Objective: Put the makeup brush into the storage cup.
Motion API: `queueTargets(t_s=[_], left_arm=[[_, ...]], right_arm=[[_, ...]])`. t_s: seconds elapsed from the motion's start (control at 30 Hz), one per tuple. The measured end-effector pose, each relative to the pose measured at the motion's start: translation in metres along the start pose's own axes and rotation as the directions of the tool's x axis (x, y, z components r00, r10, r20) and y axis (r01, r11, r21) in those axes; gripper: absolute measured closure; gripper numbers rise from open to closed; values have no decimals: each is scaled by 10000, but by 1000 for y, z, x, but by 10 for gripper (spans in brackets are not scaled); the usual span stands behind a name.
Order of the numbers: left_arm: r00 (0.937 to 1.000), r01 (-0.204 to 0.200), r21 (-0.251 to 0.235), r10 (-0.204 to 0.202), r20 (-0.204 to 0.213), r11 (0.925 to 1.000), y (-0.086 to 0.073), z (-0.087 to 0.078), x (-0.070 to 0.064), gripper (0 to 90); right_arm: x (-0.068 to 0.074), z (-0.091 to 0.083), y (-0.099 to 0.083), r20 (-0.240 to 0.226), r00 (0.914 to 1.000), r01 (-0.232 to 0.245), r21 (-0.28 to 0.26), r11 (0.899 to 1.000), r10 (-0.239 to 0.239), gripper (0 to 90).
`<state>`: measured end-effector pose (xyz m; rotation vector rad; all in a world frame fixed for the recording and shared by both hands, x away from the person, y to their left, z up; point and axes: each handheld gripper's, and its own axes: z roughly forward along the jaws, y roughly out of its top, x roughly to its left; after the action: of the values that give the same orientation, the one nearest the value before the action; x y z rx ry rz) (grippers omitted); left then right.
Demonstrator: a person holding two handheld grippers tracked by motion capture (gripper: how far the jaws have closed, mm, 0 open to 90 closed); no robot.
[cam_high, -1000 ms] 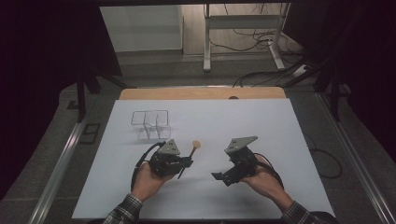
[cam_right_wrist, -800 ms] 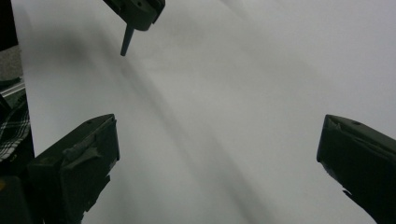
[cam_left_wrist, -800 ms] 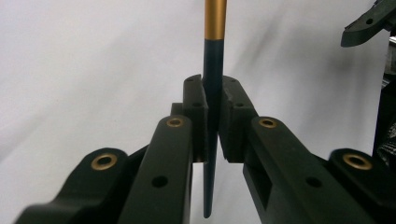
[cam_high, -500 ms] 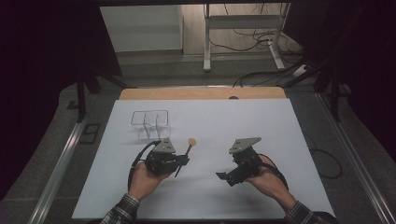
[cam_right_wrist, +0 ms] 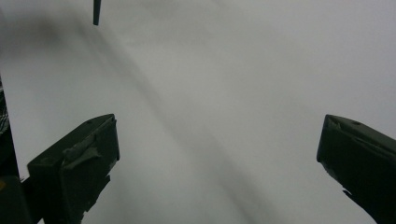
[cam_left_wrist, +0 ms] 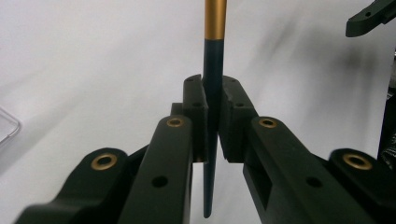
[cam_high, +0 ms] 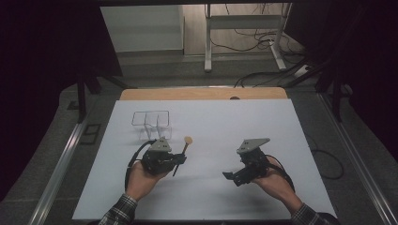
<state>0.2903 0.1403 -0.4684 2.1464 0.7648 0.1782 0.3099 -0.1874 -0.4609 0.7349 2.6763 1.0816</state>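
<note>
The left gripper is clamped on a makeup brush, its 2 jaws pinching the dark handle, with the gold ferrule beyond the tips and the pointed end back toward the hand. The right gripper hangs spread apart, holding nothing, well apart to the brush's right. A clear organizer sits just beyond the left gripper on the white table.

In the left gripper view, the slim dark-handled brush with a gold metal band runs off the top edge, so its head is cut away, and the clamping black jaws hide part of its shaft. A clear plastic container is clipped by the left edge. In the right gripper view, only a dark tip pokes in from the top, too little to identify.
</note>
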Motion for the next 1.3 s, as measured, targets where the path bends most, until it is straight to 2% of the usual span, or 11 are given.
queueTargets(t_s=[0.47,0.63,1.07,1.3], left_arm=[[9991,333,-282,-340,-250,9990,-4,-10,9,827],[9986,430,-333,-440,-305,9985,-6,-14,12,826],[9962,641,-502,-669,-564,9967,-10,-23,21,826],[9948,693,-506,-728,-709,9963,-12,-26,24,825]], right_arm=[[-6,-11,-12,540,9984,-200,203,9996,189,0],[-9,-16,-16,554,9981,-270,108,9996,264,0],[-12,-29,-28,977,9943,-440,99,9990,428,0],[-16,-38,-36,1081,9916,-717,-8,9974,714,0]])
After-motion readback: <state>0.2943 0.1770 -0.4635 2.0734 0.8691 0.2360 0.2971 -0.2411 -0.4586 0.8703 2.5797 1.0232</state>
